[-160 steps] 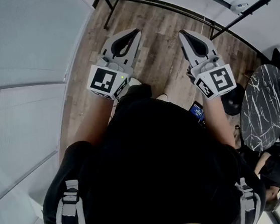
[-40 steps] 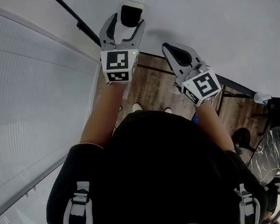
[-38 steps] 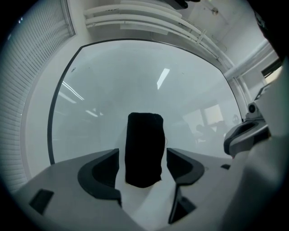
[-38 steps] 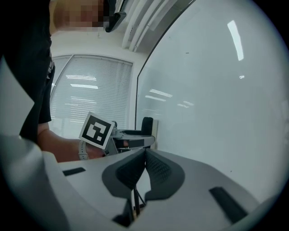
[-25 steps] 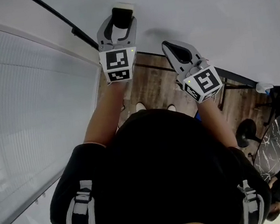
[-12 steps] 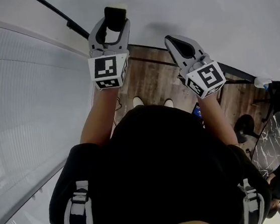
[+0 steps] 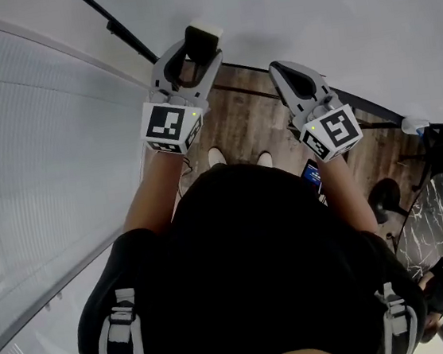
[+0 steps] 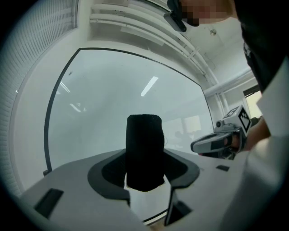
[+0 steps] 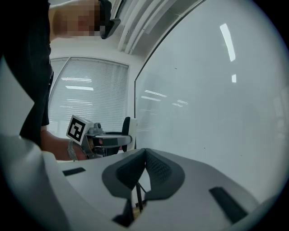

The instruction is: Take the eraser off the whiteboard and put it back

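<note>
Beside the window blinds (image 7: 28, 172) on the left, the left gripper (image 7: 200, 54) points level at the whiteboard (image 7: 329, 7) with its jaws clamped on the black eraser (image 8: 143, 153), which stands upright between them and rises above the fingertips. The eraser's far end is close against the board near its dark left frame, though no view shows whether the two touch. To the right, above the wooden floor (image 7: 251, 120), the right gripper (image 9: 144, 153) also faces the board, its jaws closed together with nothing between them.
</note>
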Available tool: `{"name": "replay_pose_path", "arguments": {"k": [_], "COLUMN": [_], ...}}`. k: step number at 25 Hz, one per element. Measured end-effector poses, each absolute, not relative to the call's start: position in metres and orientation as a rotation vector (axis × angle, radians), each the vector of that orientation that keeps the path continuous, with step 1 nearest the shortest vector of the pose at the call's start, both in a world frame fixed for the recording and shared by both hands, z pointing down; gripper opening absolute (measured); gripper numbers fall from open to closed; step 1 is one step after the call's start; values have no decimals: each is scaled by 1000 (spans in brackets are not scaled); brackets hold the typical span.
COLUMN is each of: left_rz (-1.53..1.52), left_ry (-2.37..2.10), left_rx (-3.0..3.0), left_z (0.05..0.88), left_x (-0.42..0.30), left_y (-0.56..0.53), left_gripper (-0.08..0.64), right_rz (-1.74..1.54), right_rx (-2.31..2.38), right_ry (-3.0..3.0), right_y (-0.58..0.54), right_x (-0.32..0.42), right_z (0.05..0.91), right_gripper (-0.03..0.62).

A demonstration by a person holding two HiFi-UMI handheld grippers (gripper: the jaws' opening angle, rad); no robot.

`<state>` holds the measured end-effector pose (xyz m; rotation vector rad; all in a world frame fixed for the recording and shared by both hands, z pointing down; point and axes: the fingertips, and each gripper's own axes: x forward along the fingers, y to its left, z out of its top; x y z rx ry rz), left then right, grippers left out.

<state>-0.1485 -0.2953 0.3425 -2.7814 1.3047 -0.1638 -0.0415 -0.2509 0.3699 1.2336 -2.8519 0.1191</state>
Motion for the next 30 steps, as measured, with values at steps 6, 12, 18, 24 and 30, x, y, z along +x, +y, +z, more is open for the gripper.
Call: {"name": "replay_pose_path", "arguments": {"k": [6, 12, 18, 24, 30], "left_rz": [-146, -109, -79, -95, -79], "left_ry": [1123, 988, 918, 891, 881], "left_rx": [-2842, -2911, -2932, -2946, -2949], "left_z": [351, 363, 358, 364, 362], "left_x": [-145, -115, -134, -131, -129], "left_y": [-255, -235, -204, -195, -196], "left_gripper": [222, 222, 224, 225, 225], "right_rz": [70, 93, 64, 50, 49], "right_rx": [1249, 1323, 1422, 1435, 1442], "right_ry": [-2868, -2845, -2840, -2835, -2831], "right_y": [-218, -206, -181, -178, -180], "right_x": [-52, -26, -41, -42, -42], "right_z": [361, 371, 364, 365, 363], "right_gripper": [3, 3, 2, 3, 3]}}
